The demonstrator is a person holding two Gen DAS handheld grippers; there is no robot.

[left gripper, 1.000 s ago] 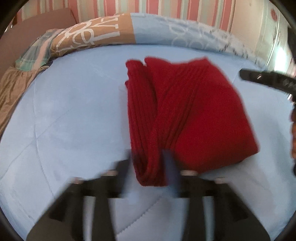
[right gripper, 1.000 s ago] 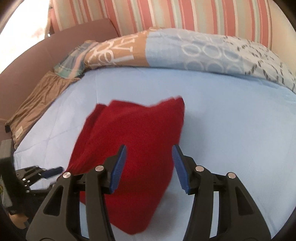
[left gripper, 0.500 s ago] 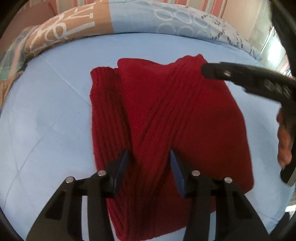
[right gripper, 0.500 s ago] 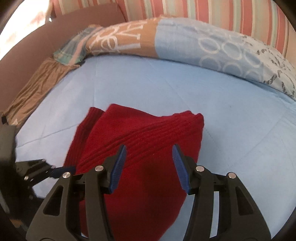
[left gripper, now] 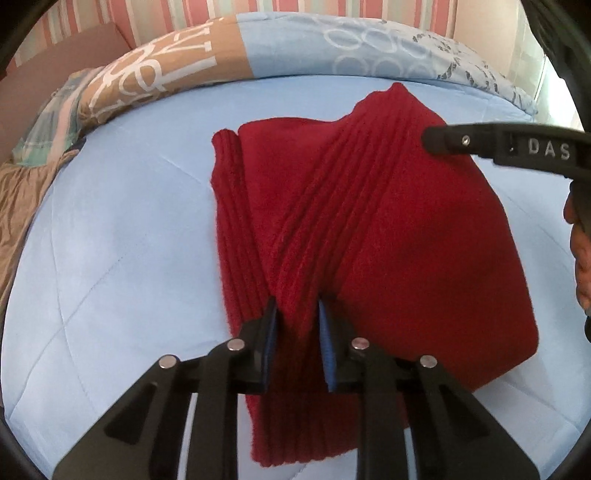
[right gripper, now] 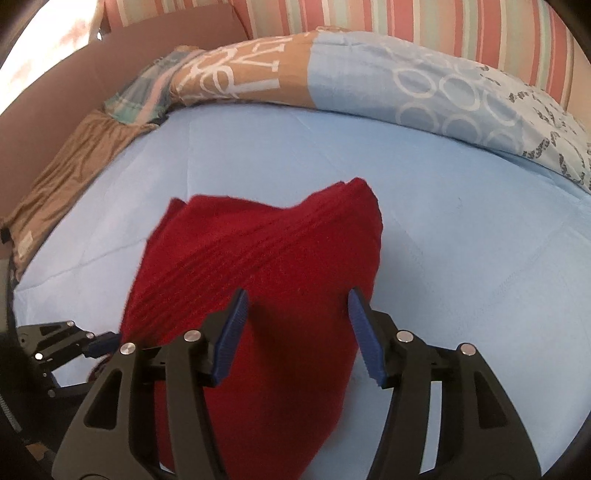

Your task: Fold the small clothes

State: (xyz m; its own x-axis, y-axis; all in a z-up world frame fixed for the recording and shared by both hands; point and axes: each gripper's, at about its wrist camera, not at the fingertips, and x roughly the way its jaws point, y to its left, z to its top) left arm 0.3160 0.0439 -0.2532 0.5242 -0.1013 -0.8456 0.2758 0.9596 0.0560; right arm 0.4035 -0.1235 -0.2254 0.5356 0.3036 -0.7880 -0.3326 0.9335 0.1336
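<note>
A folded red knit garment (left gripper: 369,229) lies on the light blue bed sheet (left gripper: 122,236). My left gripper (left gripper: 297,314) has its jaws narrowed around a ribbed fold at the garment's near edge, pinching it. In the right wrist view the garment (right gripper: 258,258) lies under my right gripper (right gripper: 295,317), which is open with its blue pads over the cloth. The right gripper's finger (left gripper: 461,142) crosses the garment's far right part in the left wrist view. The left gripper (right gripper: 99,341) shows at the garment's left edge in the right wrist view.
A patterned brown and blue pillow (left gripper: 229,51) runs along the far edge of the bed. A brown cloth (right gripper: 66,170) and a checked cloth (right gripper: 144,96) lie at the far left. A striped wall (right gripper: 369,18) stands behind.
My left gripper has narrowed its jaws onto the ribbed fold at the garment's near edge. My right gripper stays open over the garment; its finger still crosses the left wrist view.
</note>
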